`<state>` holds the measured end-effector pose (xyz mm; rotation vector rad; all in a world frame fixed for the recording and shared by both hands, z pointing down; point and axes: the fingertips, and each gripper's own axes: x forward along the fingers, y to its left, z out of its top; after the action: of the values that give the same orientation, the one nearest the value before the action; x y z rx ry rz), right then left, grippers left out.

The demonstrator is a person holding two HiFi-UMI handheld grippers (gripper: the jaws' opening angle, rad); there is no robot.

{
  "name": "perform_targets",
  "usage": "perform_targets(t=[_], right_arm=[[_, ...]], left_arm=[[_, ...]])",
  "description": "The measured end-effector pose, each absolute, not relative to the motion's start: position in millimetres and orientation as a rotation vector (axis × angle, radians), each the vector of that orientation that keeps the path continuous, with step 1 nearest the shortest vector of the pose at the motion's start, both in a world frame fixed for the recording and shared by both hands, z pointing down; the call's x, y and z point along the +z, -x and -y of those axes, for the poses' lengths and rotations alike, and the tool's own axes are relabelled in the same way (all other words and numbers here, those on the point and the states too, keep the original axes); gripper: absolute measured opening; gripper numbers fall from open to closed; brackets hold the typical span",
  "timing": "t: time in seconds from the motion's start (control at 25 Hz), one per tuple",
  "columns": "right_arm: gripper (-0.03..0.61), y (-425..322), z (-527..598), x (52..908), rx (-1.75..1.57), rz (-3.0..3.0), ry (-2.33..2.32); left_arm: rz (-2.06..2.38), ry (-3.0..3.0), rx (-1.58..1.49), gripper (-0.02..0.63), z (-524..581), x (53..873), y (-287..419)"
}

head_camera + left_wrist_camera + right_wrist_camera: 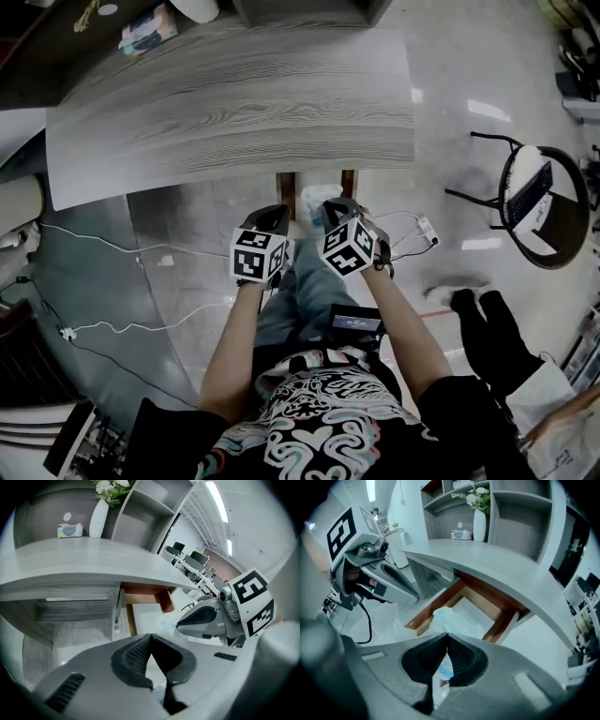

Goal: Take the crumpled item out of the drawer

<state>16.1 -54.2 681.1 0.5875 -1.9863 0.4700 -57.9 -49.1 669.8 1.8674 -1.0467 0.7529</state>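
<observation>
A brown wooden drawer (286, 192) stands pulled out under the grey desk (234, 103). In it lies the crumpled item (317, 199), a white and pale blue wad. My right gripper (336, 208) points into the drawer from the near side. In the right gripper view its jaws (447, 637) meet at the tips on the edge of the crumpled item (454, 619), and blue material shows in the gap behind them. My left gripper (272, 217) hovers beside it at the drawer's left rim. In the left gripper view its jaws (150, 639) are shut and hold nothing.
A tissue pack (145, 30) and a white vase (98, 520) stand at the back of the desk under shelves. White cables (112, 246) run over the floor at left. A black chair (539, 202) stands at right. My legs are just below the drawer.
</observation>
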Motion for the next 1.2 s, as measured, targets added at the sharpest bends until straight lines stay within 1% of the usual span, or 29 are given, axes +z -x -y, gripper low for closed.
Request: perform_targets(t=[1.2], right_arm=[[0.009, -27, 67, 565, 0.406, 2.094, -0.867]], left_arm=[[1.177, -2.075, 0.563, 0.003, 78, 547, 66]])
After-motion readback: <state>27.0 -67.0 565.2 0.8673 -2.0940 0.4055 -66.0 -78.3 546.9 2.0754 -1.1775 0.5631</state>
